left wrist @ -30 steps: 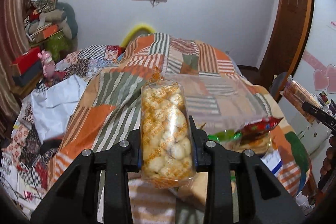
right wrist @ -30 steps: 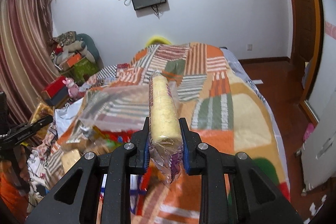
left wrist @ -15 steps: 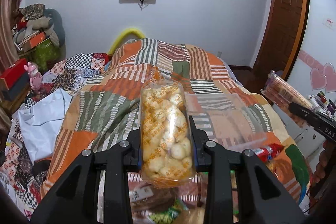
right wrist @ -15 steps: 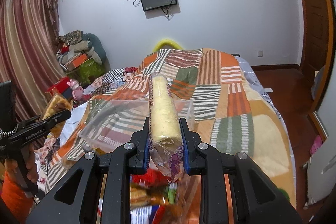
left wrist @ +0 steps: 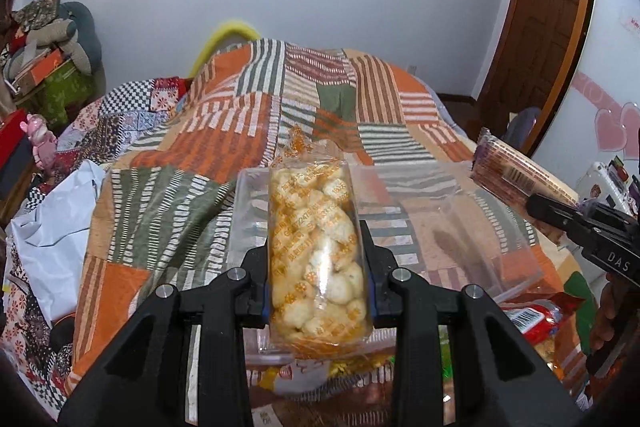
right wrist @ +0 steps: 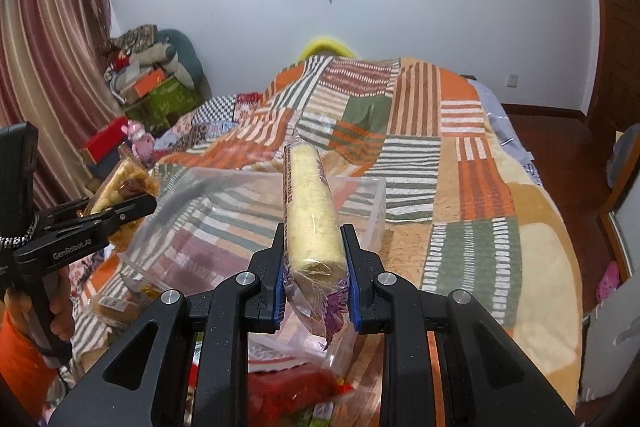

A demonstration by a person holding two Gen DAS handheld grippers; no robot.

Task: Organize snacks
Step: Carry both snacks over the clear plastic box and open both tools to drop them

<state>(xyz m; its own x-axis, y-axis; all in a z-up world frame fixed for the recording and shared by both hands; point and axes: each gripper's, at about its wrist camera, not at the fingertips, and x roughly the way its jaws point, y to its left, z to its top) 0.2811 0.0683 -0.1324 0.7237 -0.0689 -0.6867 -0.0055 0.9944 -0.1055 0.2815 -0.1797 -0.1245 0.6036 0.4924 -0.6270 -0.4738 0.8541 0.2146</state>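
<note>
left tool (left wrist: 317, 259): clamped, raised, level | right tool (right wrist: 314, 251): clamped, raised, level

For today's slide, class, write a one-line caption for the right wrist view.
Right gripper holding a wrapped yellow cake roll above a clear plastic box on a patchwork quilt.

Puffed-snack bag (left wrist: 316, 251) in left claw (left wrist: 317, 291)
</note>
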